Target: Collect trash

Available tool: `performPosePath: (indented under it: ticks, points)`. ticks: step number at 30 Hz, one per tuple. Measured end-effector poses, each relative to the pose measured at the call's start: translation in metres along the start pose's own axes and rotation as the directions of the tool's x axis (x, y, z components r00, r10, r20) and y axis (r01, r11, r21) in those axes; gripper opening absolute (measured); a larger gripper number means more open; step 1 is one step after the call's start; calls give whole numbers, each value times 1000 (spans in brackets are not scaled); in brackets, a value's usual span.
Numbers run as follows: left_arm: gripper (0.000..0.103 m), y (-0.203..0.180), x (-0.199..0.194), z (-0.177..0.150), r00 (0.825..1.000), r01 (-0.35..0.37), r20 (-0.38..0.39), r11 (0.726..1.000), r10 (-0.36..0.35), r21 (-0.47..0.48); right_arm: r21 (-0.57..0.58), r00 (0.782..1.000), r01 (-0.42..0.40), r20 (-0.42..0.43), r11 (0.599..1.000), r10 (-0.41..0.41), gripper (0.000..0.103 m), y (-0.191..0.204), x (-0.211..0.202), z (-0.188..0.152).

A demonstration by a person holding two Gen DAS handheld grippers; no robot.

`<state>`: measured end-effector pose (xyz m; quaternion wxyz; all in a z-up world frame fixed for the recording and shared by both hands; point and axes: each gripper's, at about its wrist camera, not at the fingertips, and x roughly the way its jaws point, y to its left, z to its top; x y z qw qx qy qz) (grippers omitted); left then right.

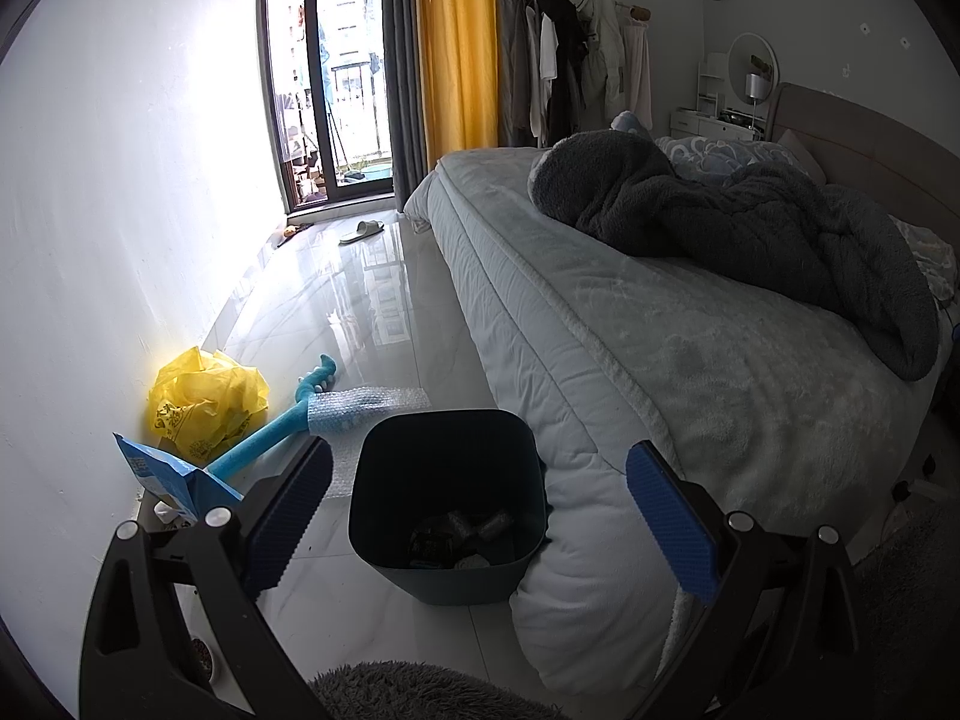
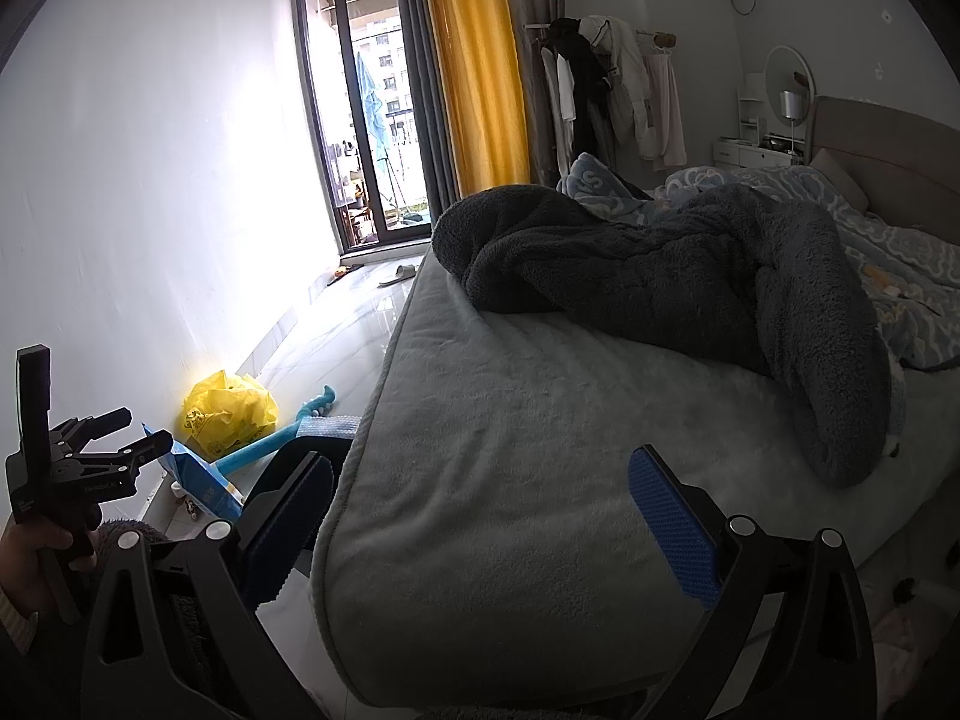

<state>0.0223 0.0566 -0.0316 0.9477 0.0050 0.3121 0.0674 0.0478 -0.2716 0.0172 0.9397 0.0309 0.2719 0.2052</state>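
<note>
Glossy floor holds a yellow bag (image 1: 207,402) beside the bin (image 1: 447,498) against the bed (image 1: 660,372); both tools spread.

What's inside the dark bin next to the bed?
The bin holds a few dark, crumpled pieces of trash at the bottom, too dim to identify. Its near wall hides part of the floor inside; the right wrist view barely shows it.

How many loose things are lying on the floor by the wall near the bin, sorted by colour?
Yellow: 1, the crumpled plastic bag
Blue: 2, the long toy and the flat packet
Clear: 1, the bubble wrap
Total: 4, all outside the bin
</note>
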Motion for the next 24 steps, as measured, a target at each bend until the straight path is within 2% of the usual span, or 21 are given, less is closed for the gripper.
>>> performPosePath:
  ticks: [24]
  points:
    - [100,4,0,-3,1000,-6,-7,1000,6,-8,2,1000,0,0,1000,0,100,0,0,0]
